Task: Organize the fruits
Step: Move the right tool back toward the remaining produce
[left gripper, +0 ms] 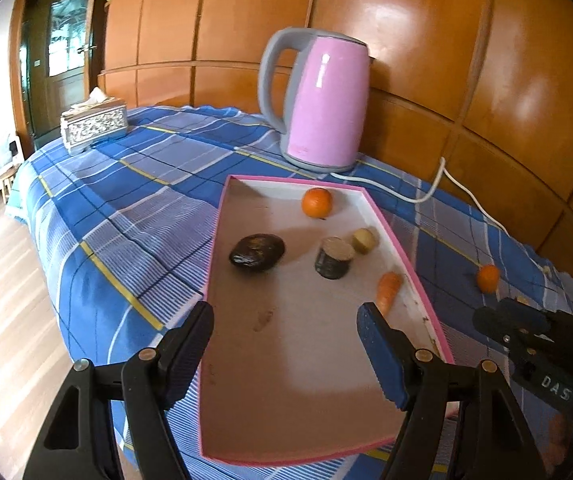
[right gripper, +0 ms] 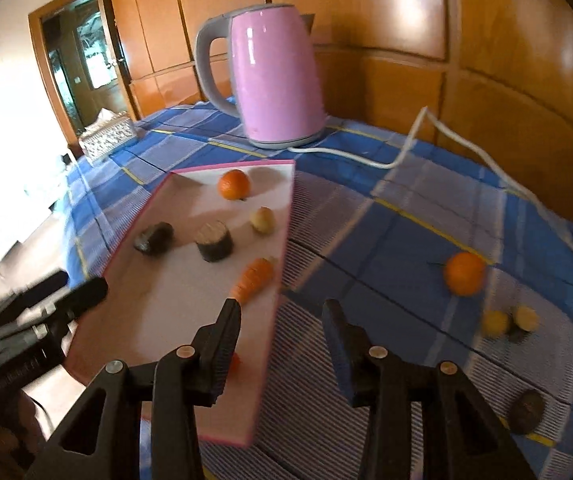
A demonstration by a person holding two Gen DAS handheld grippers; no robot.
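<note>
A pink-rimmed white tray point(left gripper: 306, 344) point(right gripper: 166, 320) lies on the blue checked cloth. It holds an orange point(left gripper: 317, 202) point(right gripper: 233, 185), a dark avocado point(left gripper: 257, 252) point(right gripper: 153, 238), a dark cut cylinder point(left gripper: 334, 258) point(right gripper: 214, 246), a pale cut piece point(left gripper: 365, 240) point(right gripper: 263, 220) and a carrot point(left gripper: 388, 288) point(right gripper: 252, 280). My left gripper point(left gripper: 286, 320) point(right gripper: 80, 288) hangs open over the tray's near half, holding nothing. My right gripper point(right gripper: 282, 312) point(left gripper: 486, 318) is open and empty above the tray's right rim, just short of the carrot. A second orange point(right gripper: 464, 273) point(left gripper: 487, 278) sits on the cloth to the right.
A pink kettle point(left gripper: 322, 100) point(right gripper: 274, 76) stands behind the tray, its white cord point(right gripper: 418, 140) trailing right. Two small yellow pieces point(right gripper: 496, 322) and a dark fruit point(right gripper: 526, 412) lie on the cloth at right. A tissue box point(left gripper: 94, 124) sits far left. Wooden panels back the table.
</note>
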